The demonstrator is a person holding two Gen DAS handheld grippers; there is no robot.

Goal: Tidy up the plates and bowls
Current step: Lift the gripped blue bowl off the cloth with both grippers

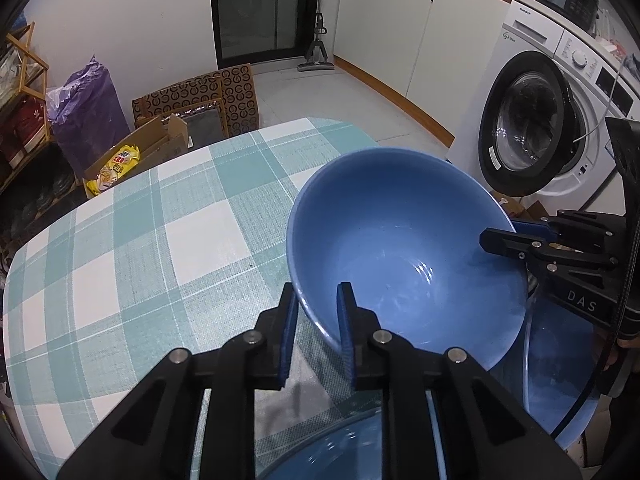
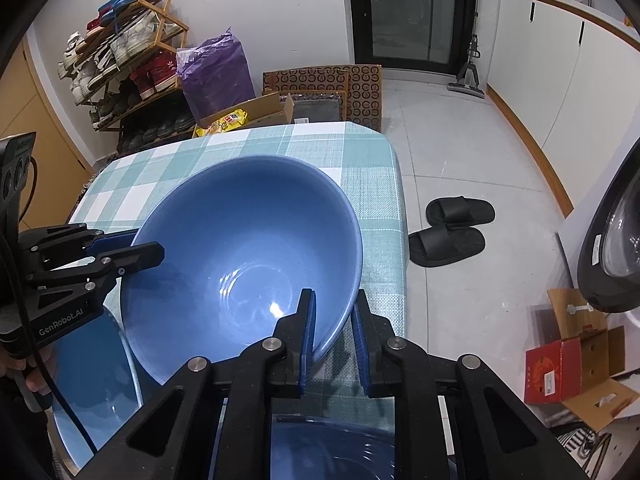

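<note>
Teal-and-white checked tablecloth on the table (image 1: 132,240) was seen under everything. The large glossy blue ceramic bowl (image 1: 400,248) was held tilted above it, over blue plates (image 2: 96,376) at the near edge. Opposite rims were pinched: left gripper (image 1: 318,332) clenched on the near-left rim, right gripper (image 2: 334,340) clenched on the near-right rim. Likely failure: slip was judged possible, since glazed rim and narrow pads give little grip; uneven hand motion could twist the bowl loose onto the plates.
</note>
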